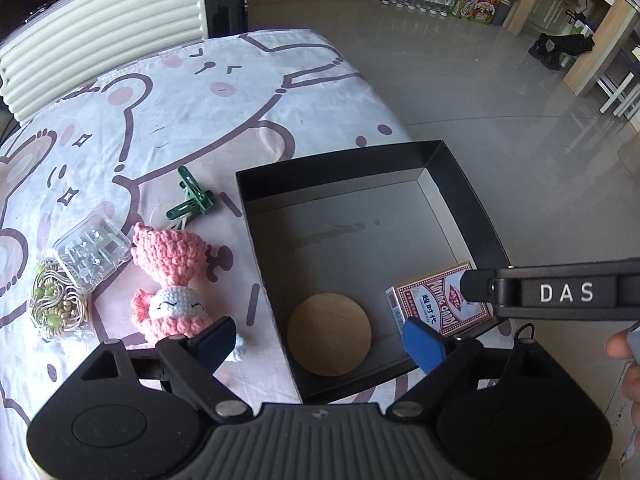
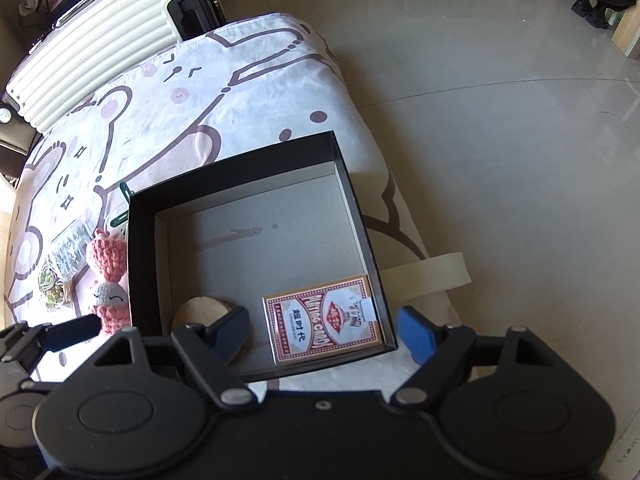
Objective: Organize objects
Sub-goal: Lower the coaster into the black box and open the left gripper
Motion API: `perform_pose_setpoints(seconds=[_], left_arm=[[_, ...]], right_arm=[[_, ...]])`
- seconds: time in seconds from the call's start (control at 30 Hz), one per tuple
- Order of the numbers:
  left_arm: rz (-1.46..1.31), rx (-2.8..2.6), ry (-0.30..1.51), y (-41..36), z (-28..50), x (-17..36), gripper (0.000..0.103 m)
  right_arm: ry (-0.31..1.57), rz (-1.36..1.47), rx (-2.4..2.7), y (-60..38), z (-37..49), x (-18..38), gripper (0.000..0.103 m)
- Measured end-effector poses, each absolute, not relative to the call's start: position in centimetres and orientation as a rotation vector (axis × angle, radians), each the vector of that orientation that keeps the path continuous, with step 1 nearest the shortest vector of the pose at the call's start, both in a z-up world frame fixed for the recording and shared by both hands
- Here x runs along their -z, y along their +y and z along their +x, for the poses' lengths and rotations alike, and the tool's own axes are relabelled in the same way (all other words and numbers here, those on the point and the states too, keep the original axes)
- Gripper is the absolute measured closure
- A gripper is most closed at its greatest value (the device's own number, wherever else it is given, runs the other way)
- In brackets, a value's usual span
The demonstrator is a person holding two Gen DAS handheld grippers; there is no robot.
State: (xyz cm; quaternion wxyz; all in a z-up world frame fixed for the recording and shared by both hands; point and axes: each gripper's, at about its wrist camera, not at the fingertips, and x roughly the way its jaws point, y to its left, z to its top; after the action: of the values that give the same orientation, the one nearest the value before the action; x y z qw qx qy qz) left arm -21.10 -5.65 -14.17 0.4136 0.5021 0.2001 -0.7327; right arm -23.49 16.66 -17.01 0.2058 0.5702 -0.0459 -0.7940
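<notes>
- Two grippers show, and both stand with their jaws spread wide and nothing between them.
- Seen from its own wrist camera, the left gripper hovers above the near left corner of the black box, one finger over the crocheted doll and the blue-padded finger over the box's near edge.
- In the right wrist view the right gripper hangs over the near wall of the same box, its left finger above the wooden disc and its blue-padded finger just outside the right wall; neither finger can be seen to touch anything.
- Inside the box, the wooden disc lies flat in the near left part and the red playing-card pack lies flat in the near right corner, the two a little apart.
- Left of the box, on the cartoon-print tablecloth, lie the pink doll, a green clothes peg, a clear plastic case and a beaded bundle that the case partly overlaps.
- Only the left wrist view gives those four items in full, plus the right gripper's finger marked "DAS" crossing above the card pack and a bit of the person's hand at the right edge.
- Only the right wrist view shows the box's right outer wall, a cream strap hanging off the table beside it, and the left gripper's finger low at the left edge.
- A ribbed cream suitcase stands beyond the table's far end in both views.
</notes>
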Motion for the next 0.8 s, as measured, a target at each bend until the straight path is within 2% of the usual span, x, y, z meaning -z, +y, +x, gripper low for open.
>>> perform_pose_setpoints(seconds=[0.4,0.8], left_arm=[[1.199,1.829,0.486,-5.2,-19.9,12.2,0.013],[1.064,1.850,0.449,-3.7,-18.4,8.9,0.013]], right_arm=[[-0.103,1.553,2.253,17.1,-22.5,16.3,0.021],[-0.156,1.444,2.317,18.2,-20.6,13.9,0.020]])
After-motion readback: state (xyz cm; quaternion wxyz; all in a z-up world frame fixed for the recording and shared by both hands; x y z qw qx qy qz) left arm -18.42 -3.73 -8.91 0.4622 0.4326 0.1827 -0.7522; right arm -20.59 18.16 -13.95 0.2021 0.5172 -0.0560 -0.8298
